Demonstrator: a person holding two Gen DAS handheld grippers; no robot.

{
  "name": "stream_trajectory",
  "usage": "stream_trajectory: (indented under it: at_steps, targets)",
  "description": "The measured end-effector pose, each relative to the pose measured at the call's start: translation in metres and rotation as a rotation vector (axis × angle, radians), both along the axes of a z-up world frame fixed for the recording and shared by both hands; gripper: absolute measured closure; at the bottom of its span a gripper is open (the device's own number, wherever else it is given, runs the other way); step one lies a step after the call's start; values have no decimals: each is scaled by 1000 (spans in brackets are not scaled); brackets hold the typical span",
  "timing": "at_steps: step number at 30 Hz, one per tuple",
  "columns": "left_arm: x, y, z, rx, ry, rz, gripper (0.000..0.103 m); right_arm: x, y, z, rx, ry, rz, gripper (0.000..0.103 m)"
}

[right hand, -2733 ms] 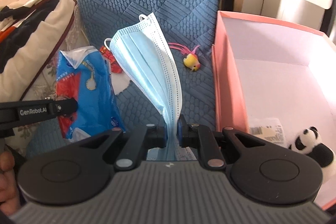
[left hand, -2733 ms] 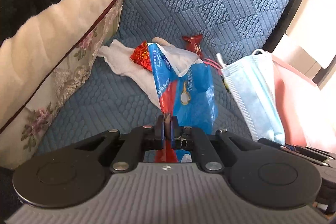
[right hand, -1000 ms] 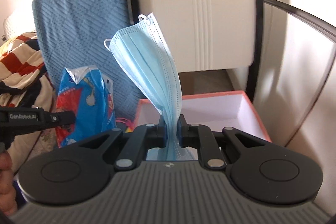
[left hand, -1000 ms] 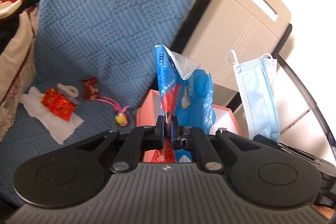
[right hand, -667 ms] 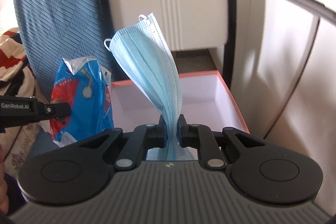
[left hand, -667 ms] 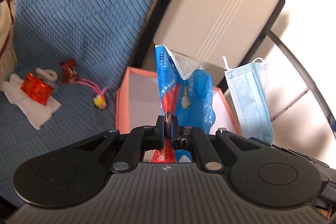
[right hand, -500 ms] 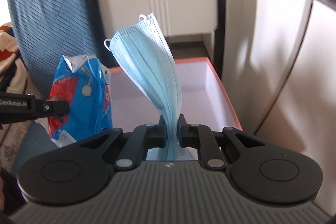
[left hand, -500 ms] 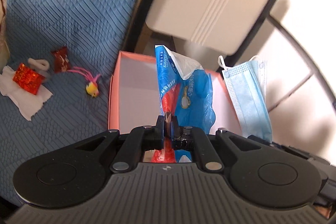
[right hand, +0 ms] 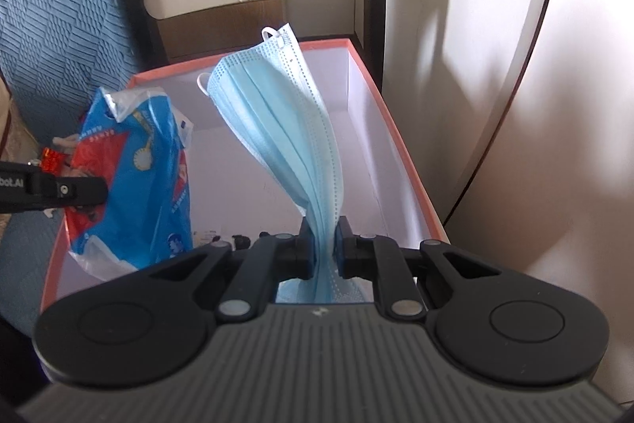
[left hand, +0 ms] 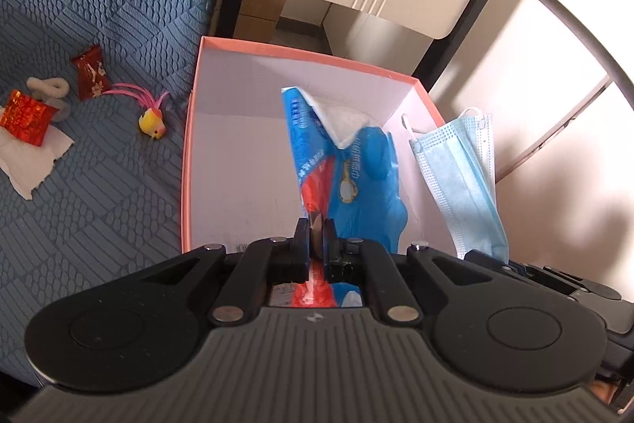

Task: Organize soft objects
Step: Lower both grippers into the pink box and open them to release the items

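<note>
Both loads over the pink cardboard box (left hand: pixel 186 161)
Left gripper (left hand: pixel 316 238) clamped on blue plastic tissue pack (left hand: pixel 356 181), right gripper (right hand: pixel 325 248) on light-blue face mask (right hand: pixel 289 129); both hang above the open box interior, straight below.

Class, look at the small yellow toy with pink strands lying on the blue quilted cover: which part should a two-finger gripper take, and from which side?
Grip the small yellow toy across its rounded body, coming down from above. It lies flat on the blue quilted cover with nothing close beside it; the pink strands look too thin and limp to hold securely.
</note>
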State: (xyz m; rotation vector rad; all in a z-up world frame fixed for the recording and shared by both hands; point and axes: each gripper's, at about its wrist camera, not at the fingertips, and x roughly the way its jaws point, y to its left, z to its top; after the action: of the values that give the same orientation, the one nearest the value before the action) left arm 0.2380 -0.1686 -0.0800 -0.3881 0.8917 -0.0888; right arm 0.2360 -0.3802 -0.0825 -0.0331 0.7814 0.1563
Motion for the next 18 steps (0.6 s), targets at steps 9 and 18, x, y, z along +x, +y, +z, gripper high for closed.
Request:
stream_trajectory:
  at_steps: [9,18]
  targets:
    - [2,-3,0,22,7,-22,65,4,-6,-2,39,7,-13,79]
    - [-14,7,41,35,-108,-5,49,-17,5,35,76,-88,22,63]
